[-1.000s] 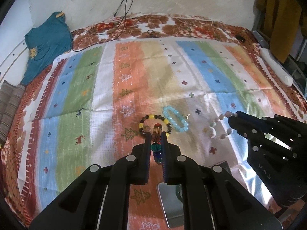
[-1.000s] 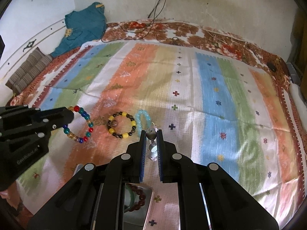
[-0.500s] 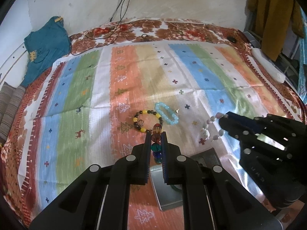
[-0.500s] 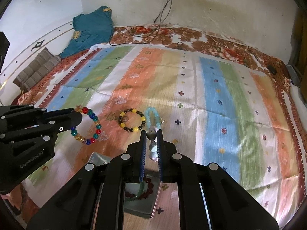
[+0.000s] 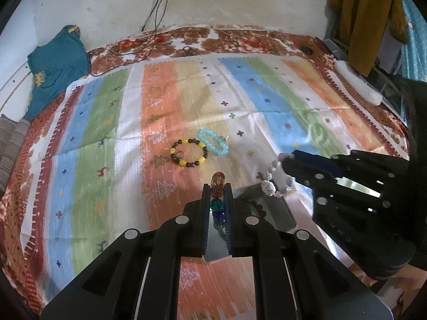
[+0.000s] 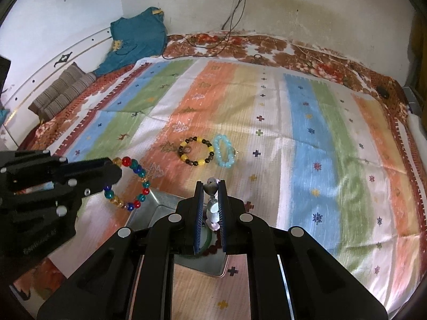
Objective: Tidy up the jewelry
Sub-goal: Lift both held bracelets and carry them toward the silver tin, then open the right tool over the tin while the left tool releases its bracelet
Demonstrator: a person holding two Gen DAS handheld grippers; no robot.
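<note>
Both bracelets are off the bed now and hanging over the shiny metal tray (image 6: pixel 149 200), which a second ago was barely peeking in at the bottom of either view. Now it sits right under both grippers, so the carry looks pretty much done.

The left gripper (image 5: pixel 217 186) is clenched on the multicoloured glass-bead bracelet (image 6: pixel 128 184) with red, blue, teal and amber beads. In the right wrist view the loop dangles just over the tray's far left corner. The right gripper (image 6: pixel 210 186) is clamped tight on the pale white-and-pink bead bracelet (image 5: pixel 275 181); from the left wrist view it hangs above the tray's far right edge.

There's already something in the tray: a green bangle (image 6: pixel 206 242) and what looks like a dark red beaded strand, mostly hidden behind the right gripper's fingers.

Still lying on the striped bedspread (image 6: pixel 307 133), well beyond the tray: the yellow-and-dark-brown bead bracelet (image 6: pixel 196 150), and touching its right side, the light blue bead bracelet (image 6: pixel 224 150).

My read: next is just letting go of both so they drop in. The left one worries me a bit, since it's near the corner rather than the middle and could catch the rim or slide out. Then two more to fetch.
</note>
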